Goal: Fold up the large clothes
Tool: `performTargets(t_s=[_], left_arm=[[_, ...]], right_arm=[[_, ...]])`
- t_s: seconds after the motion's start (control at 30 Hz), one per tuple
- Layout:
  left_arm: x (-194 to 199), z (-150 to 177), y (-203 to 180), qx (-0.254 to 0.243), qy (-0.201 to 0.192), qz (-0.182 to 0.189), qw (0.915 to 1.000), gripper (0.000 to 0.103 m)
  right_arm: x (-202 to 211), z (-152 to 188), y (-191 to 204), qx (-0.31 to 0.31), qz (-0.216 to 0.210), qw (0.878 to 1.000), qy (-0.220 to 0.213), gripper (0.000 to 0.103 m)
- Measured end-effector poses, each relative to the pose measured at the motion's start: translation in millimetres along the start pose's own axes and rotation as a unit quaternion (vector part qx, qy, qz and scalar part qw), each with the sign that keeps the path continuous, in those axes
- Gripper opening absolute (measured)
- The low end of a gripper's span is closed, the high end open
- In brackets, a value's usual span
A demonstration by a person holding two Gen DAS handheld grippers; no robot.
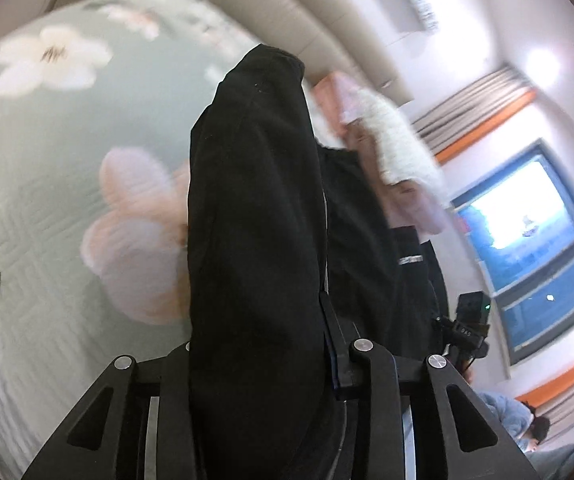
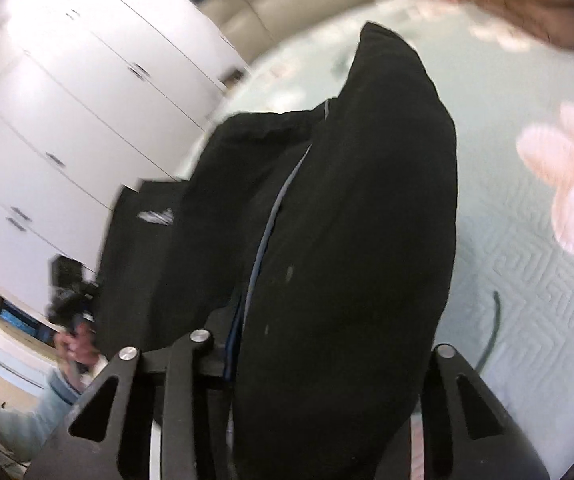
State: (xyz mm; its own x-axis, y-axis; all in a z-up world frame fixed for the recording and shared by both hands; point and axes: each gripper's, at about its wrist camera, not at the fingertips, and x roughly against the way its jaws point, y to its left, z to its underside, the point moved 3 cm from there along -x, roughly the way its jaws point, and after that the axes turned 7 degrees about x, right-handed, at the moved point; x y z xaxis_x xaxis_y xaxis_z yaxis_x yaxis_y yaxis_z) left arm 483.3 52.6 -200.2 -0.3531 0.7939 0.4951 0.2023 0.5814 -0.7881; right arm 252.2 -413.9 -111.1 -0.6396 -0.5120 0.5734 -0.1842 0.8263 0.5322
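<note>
Black garment [image 1: 255, 208], bunched, lifted above floral bedspread [image 1: 47, 208]

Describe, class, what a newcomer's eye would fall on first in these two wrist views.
The black garment dominates, bunched between the fingers of the left gripper in the middle of the left view, and likewise filling the right gripper in the right view. Behind it spreads a pale green bedspread with large pink and white flowers. At the right of the left view, a bright window stands out.
</note>
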Motion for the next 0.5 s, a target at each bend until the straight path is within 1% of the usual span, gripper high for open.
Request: performTargets(t_s=[0.03,0.13,0.17,0.2,0.27,0.37,0.43,0.5], left_arm=[[12.6,4.2,-11.5,-0.01,-0.011,0.018,0.9997,0.035],[55.7,25.8,-44.1,-0.047,-0.037,0.036,0.9975,0.035],[72.2,35.1,-53.3,-0.053,-0.045,0.042,0.9968,0.035],[99.8,47.1,-52.8,-0.06,-0.051,0.046,0.9958,0.035],[132.6,66.4,-72.0,-0.061,-0.057,0.053,0.9951,0.035],[179.6,95.3,-82.3,-0.061,-0.056,0.057,0.9949,0.035],[198.5,118.1,-79.0,-0.054,-0.049,0.058,0.9956,0.035],[198.6,134.5,-69.2,-0.035,-0.042,0.051,0.9972,0.035]], right_arm=[[8.1,0.2,10.6,0.007,-0.002,1.0,-0.009,0.038],[5.3,-6.4,34.0,0.053,0.016,0.998,-0.031,0.037],[1.9,-6.8,34.1,0.056,0.016,0.998,-0.037,0.037],[2.7,-5.2,37.5,0.06,0.017,0.997,-0.043,0.037],[0.7,-4.3,40.3,0.058,0.016,0.997,-0.049,0.037],[-7.7,-8.5,43.2,0.065,0.024,0.997,-0.036,0.037],[2.3,4.1,56.4,0.069,0.035,0.997,-0.021,0.037],[-0.8,16.7,58.5,0.057,0.039,0.998,0.001,0.037]])
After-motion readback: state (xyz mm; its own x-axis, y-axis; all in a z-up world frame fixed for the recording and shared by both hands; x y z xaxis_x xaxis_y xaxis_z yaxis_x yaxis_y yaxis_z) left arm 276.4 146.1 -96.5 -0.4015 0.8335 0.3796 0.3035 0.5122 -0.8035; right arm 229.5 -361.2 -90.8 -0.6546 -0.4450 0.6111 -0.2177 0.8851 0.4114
